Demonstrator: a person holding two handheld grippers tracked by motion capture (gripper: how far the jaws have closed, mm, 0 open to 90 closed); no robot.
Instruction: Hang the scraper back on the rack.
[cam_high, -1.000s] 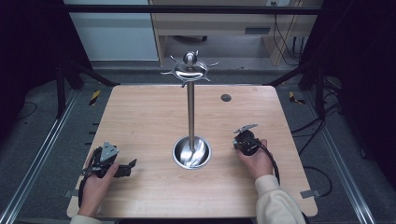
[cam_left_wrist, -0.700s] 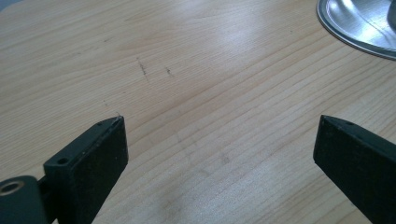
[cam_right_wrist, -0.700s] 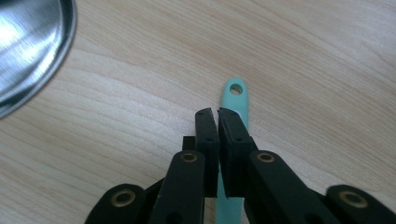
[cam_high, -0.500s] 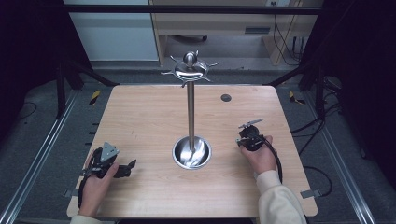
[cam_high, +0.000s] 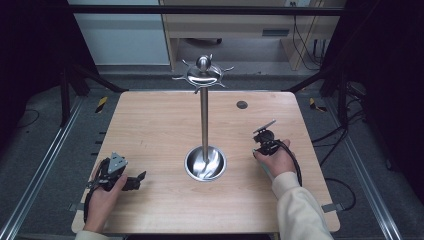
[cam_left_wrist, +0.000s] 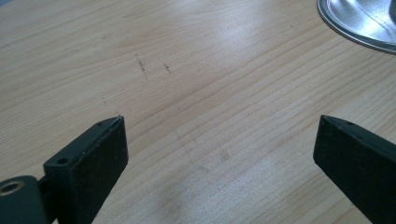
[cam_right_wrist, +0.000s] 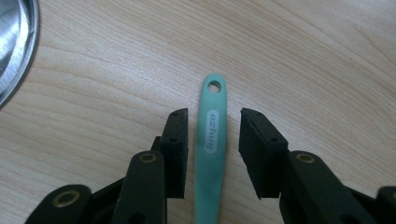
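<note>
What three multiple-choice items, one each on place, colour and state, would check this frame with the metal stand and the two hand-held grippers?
1. Where does the metal stand have its round base?
A. near the table's middle
B. at the far left corner
C. on the floor

2. What colour is the handle between the right hand-held gripper's jaws?
A. red
B. mint green
C. black

3. How do the left hand-held gripper's jaws stand?
A. shut on a spoon
B. shut on nothing
C. wide apart over bare wood

Key: 1 A, the high view shows the base mid-table; 2 B, the right gripper view shows mint green; 3 C, the left gripper view shows bare wood between them.
</note>
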